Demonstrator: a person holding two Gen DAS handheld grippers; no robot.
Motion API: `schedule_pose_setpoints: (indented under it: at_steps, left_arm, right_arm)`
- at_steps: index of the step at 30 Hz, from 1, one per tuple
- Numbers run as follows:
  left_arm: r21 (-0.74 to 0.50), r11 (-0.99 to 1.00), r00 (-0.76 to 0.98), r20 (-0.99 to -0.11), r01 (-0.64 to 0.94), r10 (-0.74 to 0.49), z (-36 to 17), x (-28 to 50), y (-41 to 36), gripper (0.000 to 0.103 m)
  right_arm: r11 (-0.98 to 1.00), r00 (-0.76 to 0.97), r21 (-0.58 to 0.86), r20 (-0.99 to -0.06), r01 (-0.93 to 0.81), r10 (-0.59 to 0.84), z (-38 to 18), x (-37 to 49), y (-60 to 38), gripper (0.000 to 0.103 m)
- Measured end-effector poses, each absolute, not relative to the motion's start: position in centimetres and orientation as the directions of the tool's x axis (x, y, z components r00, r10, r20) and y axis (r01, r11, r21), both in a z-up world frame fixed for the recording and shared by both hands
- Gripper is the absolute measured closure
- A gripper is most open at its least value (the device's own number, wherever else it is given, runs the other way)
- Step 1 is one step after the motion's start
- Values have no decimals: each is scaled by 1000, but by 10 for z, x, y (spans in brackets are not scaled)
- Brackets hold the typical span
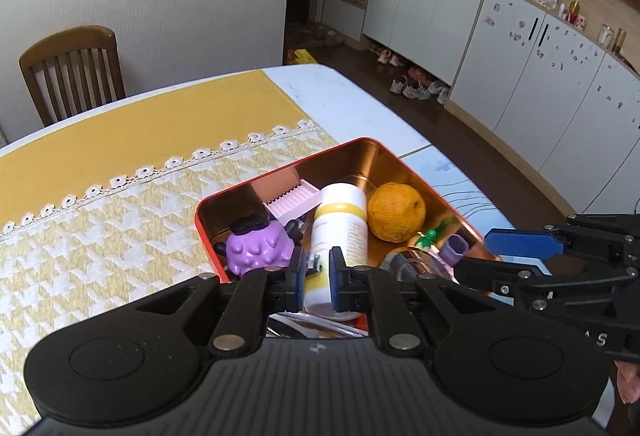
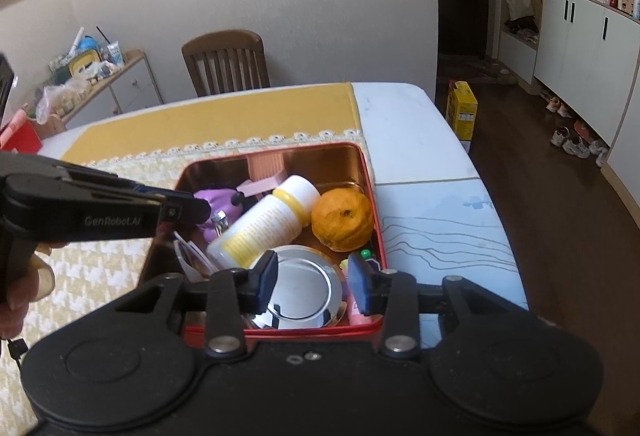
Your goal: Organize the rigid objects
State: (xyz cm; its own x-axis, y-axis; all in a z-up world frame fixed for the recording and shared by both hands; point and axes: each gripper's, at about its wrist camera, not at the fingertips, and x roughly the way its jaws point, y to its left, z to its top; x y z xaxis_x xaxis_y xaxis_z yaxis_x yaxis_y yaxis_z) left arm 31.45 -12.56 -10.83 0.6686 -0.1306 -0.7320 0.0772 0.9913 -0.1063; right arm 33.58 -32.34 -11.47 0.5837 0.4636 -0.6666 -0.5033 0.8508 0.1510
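Observation:
A red tin box with a gold inside sits on the table. It holds a purple toy, a pink comb-like tray, a white and yellow bottle, an orange, a shiny metal lid and a small purple piece. My left gripper hovers over the box, its jaws a small gap apart around a small metal clip. My right gripper is open over the metal lid.
The box sits on a yellow and white houndstooth cloth with a lace strip, on a white table. A wooden chair stands at the far side. White cabinets and shoes line the right.

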Motion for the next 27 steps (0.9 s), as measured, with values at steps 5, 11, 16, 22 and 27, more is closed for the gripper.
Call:
schedule_pose_setpoints:
  at_steps: [5,11,16,22,27]
  left_arm:
    - [-107,991,692,-710,80,-133,-98,295,-130,92]
    - [-125,990,723,-677,68,-135,-86,272,-132,84]
    - [-123,990,737,-663,64,-130,-80,254,-133,77]
    - [-110,993,778,-620,48,-106,-71,232,-134,32]
    - [-121,992,784,-612,42,-108,-66,218,-137,22]
  right_arm:
    - [838,578,164,-655,-520,487,-106,327,-330,58]
    - [826,584,172,-630,-537,511,-95,313,-335,47]
    - [818,587,181,-614,-545,527,-86,302,-340,41]
    - [813,601,175,-592,-555,537,-78,288,-344,31]
    - [808,611,166,-574,-565,545,-75,275,-347,21]
